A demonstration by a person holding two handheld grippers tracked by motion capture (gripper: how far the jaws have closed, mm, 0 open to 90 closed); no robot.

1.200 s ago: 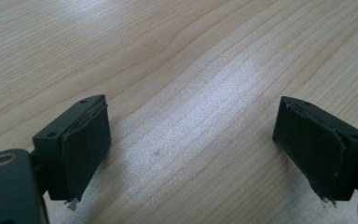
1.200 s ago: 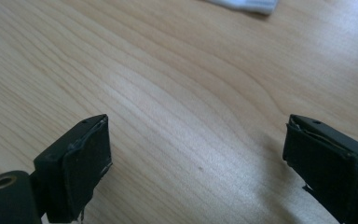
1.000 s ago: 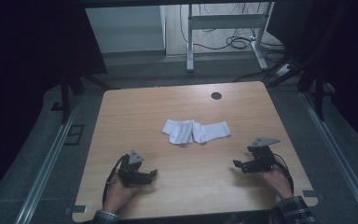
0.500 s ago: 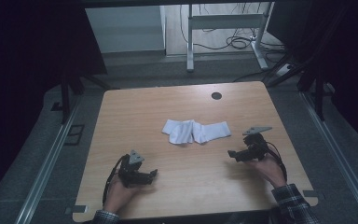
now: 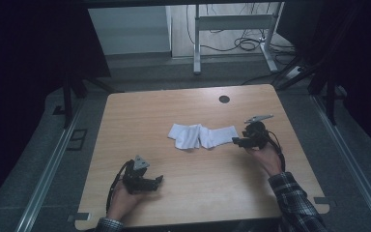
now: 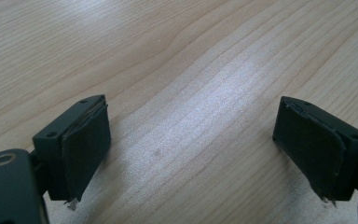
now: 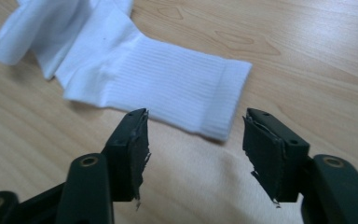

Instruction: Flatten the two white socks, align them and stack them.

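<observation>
A white sock [image 5: 202, 136] lies crumpled across the middle of the wooden table [image 5: 183, 106]. In the right gripper view its ribbed cuff [image 7: 186, 93] lies just beyond my jaws. My right gripper [image 5: 236, 141] is open, right beside the sock's cuff end and apart from it; between its open jaws [image 7: 193, 144] is bare table. My left gripper [image 5: 157, 180] rests low near the table's front left, open, with bare wood between its jaws [image 6: 191, 144].
A dark round cable hole [image 5: 224, 99] sits near the table's far edge. Behind the table stand a metal desk frame [image 5: 232, 29] and cables on the floor [image 5: 246, 46]. Metal rails run along both sides of the table.
My right gripper has moved forward and left from the table's right front to the sock's cuff end. The left gripper has stayed in place.
</observation>
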